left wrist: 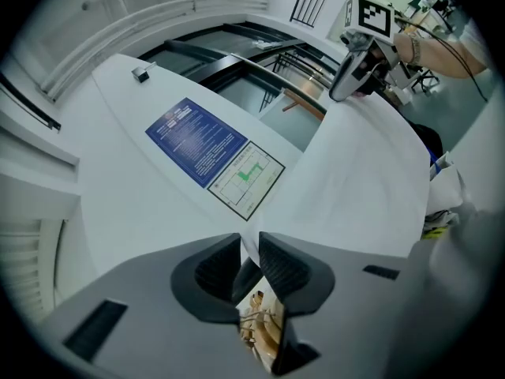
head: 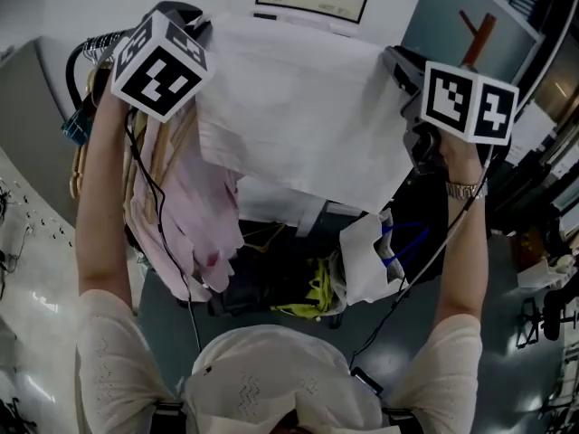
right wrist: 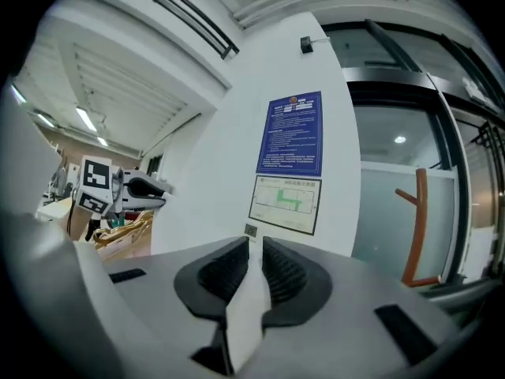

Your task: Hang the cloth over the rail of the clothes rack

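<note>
Head view shows a wide white cloth (head: 298, 107) spread open in the air in front of the person, well above the grey floor (head: 172, 319). Its long axis runs from left to right, from one gripper to the other. The upper edge is pulled almost straight between them, and the rest of the sheet slopes down toward the person with a few soft folds. The cloth lies over no rail; only the two grippers carry it.

Under its left part hangs a bunch of pale pink and beige garments (head: 194, 224) on the dark metal clothes rack (head: 72, 75), whose bent tube shows at the far left.

The grey left gripper (head: 201, 33), with its black-and-white marker cube, holds the upper left corner. In the left gripper view its jaws (left wrist: 251, 263) stand close together, with a thin white edge of the cloth (left wrist: 363, 172) pinched between the ribbed pads.

The grey right gripper (head: 403, 72) holds the upper right corner. In the right gripper view its jaws (right wrist: 252, 271) are also nearly closed, clamped on a white strip of the cloth (right wrist: 246, 314) that runs down between them.

A blue notice (right wrist: 296, 133) and a small green floor plan (right wrist: 286, 202) hang on the white wall behind.
</note>
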